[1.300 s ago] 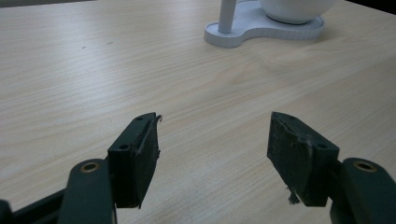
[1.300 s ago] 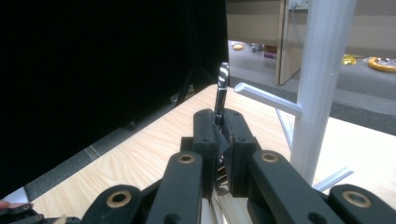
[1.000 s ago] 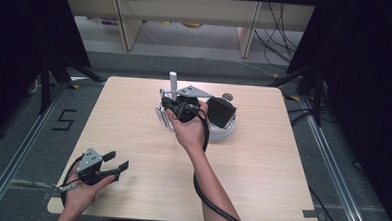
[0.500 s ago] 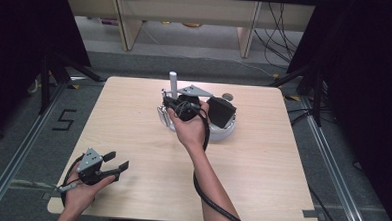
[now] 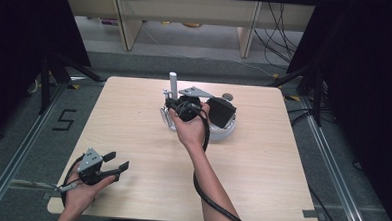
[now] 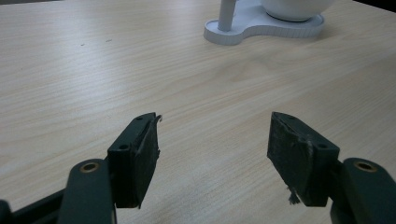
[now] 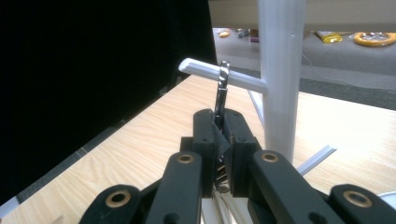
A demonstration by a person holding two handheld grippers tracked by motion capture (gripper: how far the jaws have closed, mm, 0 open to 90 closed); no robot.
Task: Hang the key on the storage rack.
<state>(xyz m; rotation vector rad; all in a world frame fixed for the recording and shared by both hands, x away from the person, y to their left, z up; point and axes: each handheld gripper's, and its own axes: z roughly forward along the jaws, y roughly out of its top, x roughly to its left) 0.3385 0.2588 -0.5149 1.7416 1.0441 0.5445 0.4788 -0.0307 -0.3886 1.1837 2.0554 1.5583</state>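
Right gripper (image 7: 219,140): jaws clamped on thin metal utensil (image 7: 221,88) against peg of white stand (image 7: 279,79).
Left gripper (image 6: 212,154): jaws apart, over bare counter (image 6: 140,70).

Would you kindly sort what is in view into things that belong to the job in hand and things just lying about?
In the job:
- right hand-held gripper, shut on a thin metal utensil
- white rack, whose peg the utensil touches
- white bowl on the rack's base

Lying about:
- left hand-held gripper, open, idle over the table
- small round object behind the bowl

Thin metal utensil (image 7: 221,91) stands upright against the white rack's peg (image 7: 219,74).
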